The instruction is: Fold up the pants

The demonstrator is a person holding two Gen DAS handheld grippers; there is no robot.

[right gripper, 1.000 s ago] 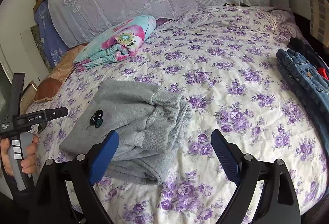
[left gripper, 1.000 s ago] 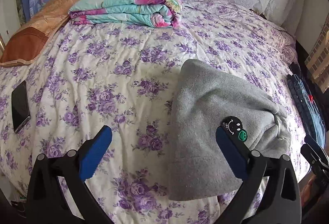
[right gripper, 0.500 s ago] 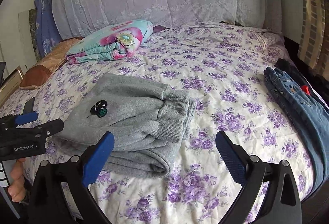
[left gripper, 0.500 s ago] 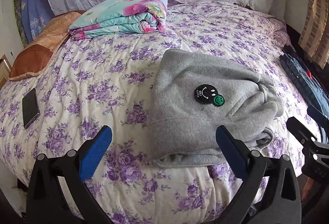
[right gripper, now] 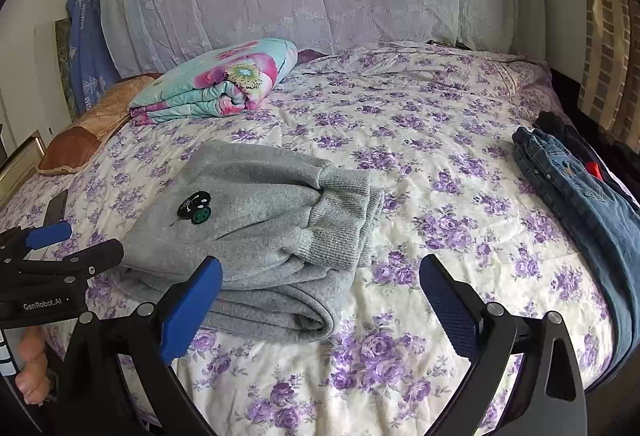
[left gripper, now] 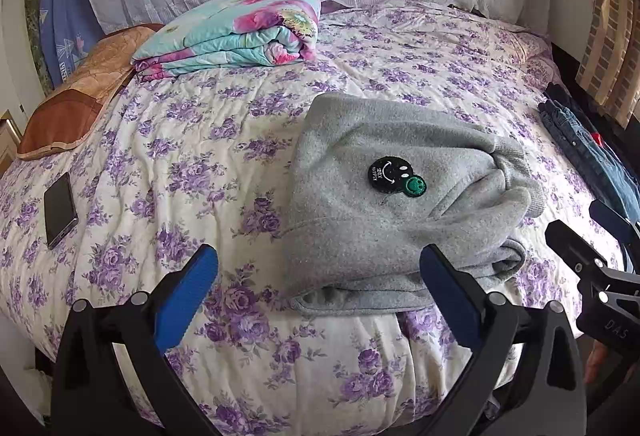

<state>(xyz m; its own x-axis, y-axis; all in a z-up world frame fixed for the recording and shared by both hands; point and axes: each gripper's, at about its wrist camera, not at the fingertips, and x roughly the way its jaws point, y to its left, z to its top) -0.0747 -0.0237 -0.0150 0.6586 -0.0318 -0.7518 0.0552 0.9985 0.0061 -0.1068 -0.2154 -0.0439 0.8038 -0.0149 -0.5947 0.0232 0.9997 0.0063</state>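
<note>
Left tool [left gripper: 318, 284]: wide open, nothing held, hovering over near edge of bed [left gripper: 168, 140]. Gray pants [left gripper: 400, 204], folded into thick bundle, lying on bed just ahead and to right of it; right finger overlaps bundle's near edge in view, contact unclear. Black/green patch [left gripper: 394, 178] facing up on top layer.

Right tool [right gripper: 320, 288]: wide open, empty, above bedspread. Pants [right gripper: 260, 220] ahead-left of it, ribbed cuffs pointing toward its centre line; left finger in front of bundle's near fold. Jeans [right gripper: 580, 196] well to right, at bed edge.

Far ahead of both: folded floral quilt [left gripper: 232, 32]. Phone [left gripper: 60, 210] far left of left tool. Hand [right gripper: 34, 372] on left tool grip, lower-left corner of right view.
</note>
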